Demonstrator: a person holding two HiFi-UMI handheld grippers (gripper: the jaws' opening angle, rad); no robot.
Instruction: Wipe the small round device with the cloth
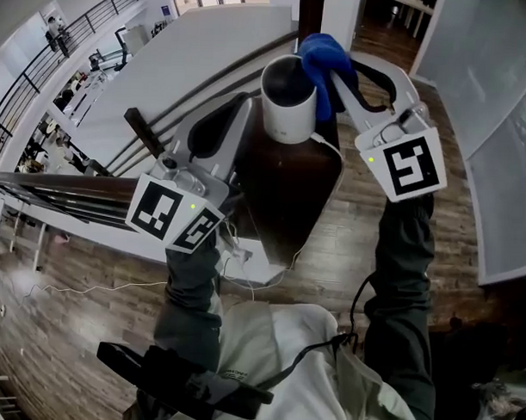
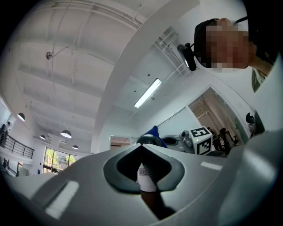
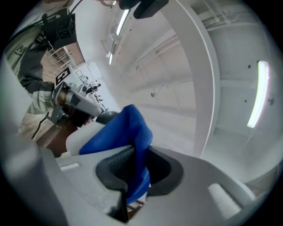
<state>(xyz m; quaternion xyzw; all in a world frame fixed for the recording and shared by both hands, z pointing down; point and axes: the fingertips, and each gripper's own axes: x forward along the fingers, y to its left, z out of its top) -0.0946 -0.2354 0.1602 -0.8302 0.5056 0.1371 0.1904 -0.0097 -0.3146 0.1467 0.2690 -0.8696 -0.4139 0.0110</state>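
Note:
The small round device point(image 1: 288, 107) is a white cylinder with a black top, standing at the far end of a dark brown table point(image 1: 289, 197). A blue cloth point(image 1: 324, 56) lies against its upper right side, and my right gripper point(image 1: 341, 74) is shut on that cloth. In the right gripper view the cloth point(image 3: 124, 132) bunches out of the jaws over the device point(image 3: 82, 134). My left gripper point(image 1: 248, 101) sits just left of the device with its jaws shut and nothing between them. In the left gripper view the white body of the device point(image 2: 146, 176) shows through the gap behind the tips.
A white cable point(image 1: 330, 147) runs from the device across the table and off its near edge. A dark railing point(image 1: 154, 136) and a white wall lie to the left, wooden floor to the right. A black object point(image 1: 180, 378) hangs at the person's waist.

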